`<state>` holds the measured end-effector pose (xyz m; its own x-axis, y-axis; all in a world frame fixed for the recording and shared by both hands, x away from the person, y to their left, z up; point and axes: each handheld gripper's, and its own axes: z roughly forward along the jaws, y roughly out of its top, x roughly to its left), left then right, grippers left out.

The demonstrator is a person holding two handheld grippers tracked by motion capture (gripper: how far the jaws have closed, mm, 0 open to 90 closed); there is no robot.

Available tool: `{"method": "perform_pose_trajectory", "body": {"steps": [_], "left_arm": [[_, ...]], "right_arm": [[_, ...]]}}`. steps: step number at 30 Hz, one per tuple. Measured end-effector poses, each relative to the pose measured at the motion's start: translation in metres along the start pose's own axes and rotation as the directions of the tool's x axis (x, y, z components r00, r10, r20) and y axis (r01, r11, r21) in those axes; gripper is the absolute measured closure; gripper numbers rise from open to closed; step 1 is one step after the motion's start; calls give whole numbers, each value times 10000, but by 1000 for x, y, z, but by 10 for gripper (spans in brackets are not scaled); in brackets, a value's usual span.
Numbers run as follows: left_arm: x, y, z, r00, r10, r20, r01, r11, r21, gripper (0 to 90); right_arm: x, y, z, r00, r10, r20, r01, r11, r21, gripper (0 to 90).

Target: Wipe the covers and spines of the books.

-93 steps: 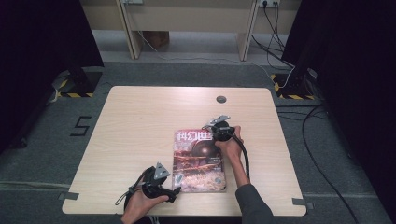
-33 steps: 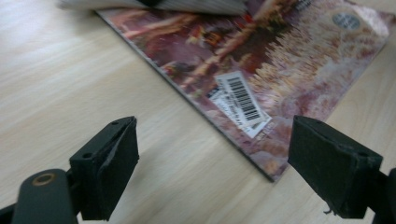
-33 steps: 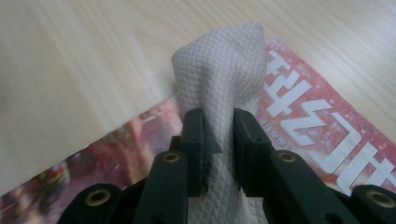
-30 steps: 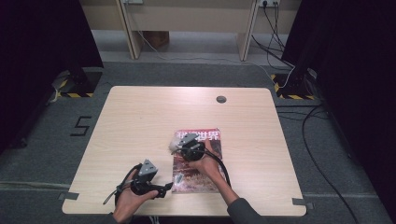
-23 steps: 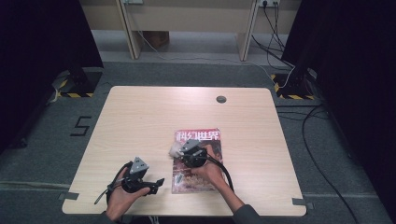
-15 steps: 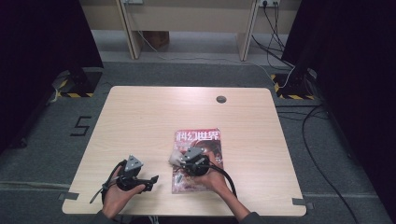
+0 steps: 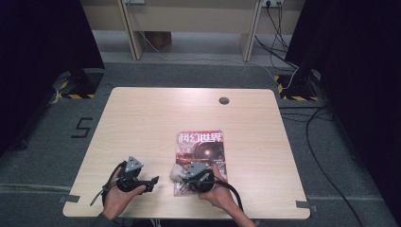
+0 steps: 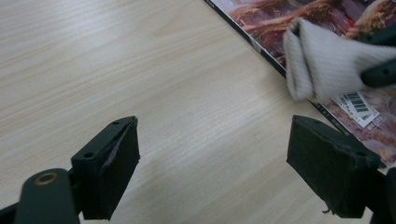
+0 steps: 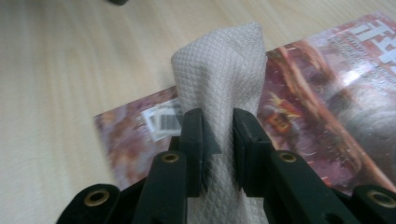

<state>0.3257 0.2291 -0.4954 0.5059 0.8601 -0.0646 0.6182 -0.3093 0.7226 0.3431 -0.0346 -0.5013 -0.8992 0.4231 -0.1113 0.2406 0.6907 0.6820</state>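
Your table [image 7: 142, 123] carries the magazine [image 7: 201, 151] flat near its front edge: thin, glossy, probably slippery, so press lightly or it may slide. Your right gripper [image 9: 217, 140] has its jaws pinched tight on the folded cloth [image 9: 224, 74], which rests on the cover's near left corner. The cloth is soft, light and floppy; grip it low on the bunched fold. Your left gripper [image 8: 212, 154] gapes wide, holding nothing, over bare wood just beside the magazine.
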Motion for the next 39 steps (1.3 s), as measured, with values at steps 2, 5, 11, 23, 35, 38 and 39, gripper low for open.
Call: {"method": "perform_pose_trajectory", "body": {"steps": [2,5,11,23,35,38,39], "left_arm": [[0,-1,0,10000,-76,16,76,10000,6,163],[-1,0,1,10000,15,13,-15,10000,-1,163],[-4,-1,2,10000,68,24,-68,10000,43,163],[-3,-1,1,10000,33,-74,-32,10000,20,163],[1,0,-2,9994,22,-341,-26,9999,-97,169],[0,1,-1,9995,73,-319,-76,9999,-90,169],[-1,0,-1,9995,47,-306,-50,9999,-91,169]], "right_arm": [[6,-2,-3,9999,10,-153,-10,10000,-15,757],[14,-4,-7,9991,-190,-380,190,9998,3,755],[25,-7,-13,9967,-435,-692,440,9990,61,753],[35,-3,-12,9946,-706,-766,720,9973,155,755],[42,8,-3,9907,-1015,-907,1037,9944,195,755],[38,3,-10,9930,-810,-860,830,9963,205,748],[35,0,-13,9945,-669,-800,685,9975,173,749]]}}
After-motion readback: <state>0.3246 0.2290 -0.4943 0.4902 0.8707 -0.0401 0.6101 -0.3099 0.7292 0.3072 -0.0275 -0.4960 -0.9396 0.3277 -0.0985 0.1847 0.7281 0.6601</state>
